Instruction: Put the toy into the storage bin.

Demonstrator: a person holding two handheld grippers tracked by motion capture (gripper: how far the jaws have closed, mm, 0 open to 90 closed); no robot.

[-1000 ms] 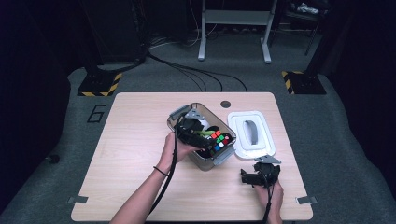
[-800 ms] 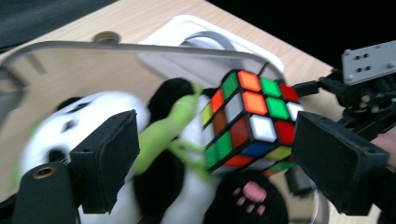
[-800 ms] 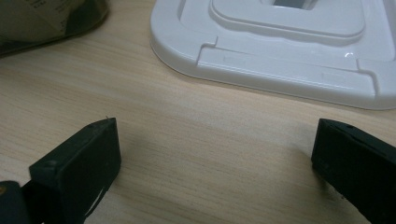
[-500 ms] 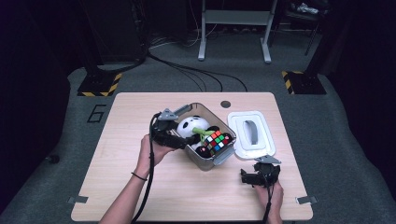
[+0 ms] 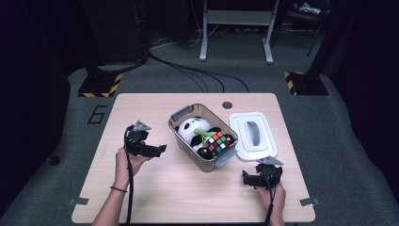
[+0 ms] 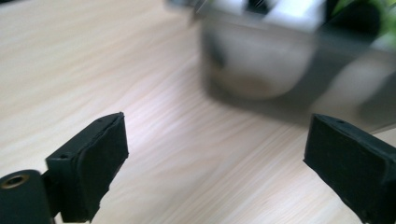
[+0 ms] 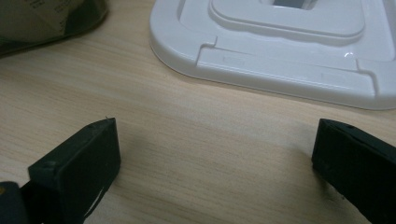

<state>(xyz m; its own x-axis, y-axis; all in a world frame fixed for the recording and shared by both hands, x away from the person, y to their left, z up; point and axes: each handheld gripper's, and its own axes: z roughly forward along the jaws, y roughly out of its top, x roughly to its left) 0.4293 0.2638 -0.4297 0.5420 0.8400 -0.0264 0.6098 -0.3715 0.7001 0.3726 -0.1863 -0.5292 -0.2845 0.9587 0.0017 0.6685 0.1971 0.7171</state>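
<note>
Left gripper (image 5: pixel 160 149), left of the box (image 5: pixel 203 136) w/ panda (image 5: pixel 190 130) & cube (image 5: pixel 218 143), just opened wide, empty; right gripper (image 5: pixel 245 179) near lid (image 5: pixel 252 134), open, empty.

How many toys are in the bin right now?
2. A panda plush fills the far half of the bin; a colour cube rests at the near end. Others may be hidden underneath.

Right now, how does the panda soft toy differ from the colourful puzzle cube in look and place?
The black-and-white panda soft toy is round and plush; the colourful puzzle cube is hard-edged with small squares of many colours. The panda lies toward the far end, the cube nearer the person. Both lie in the clear grey plastic box.
</note>
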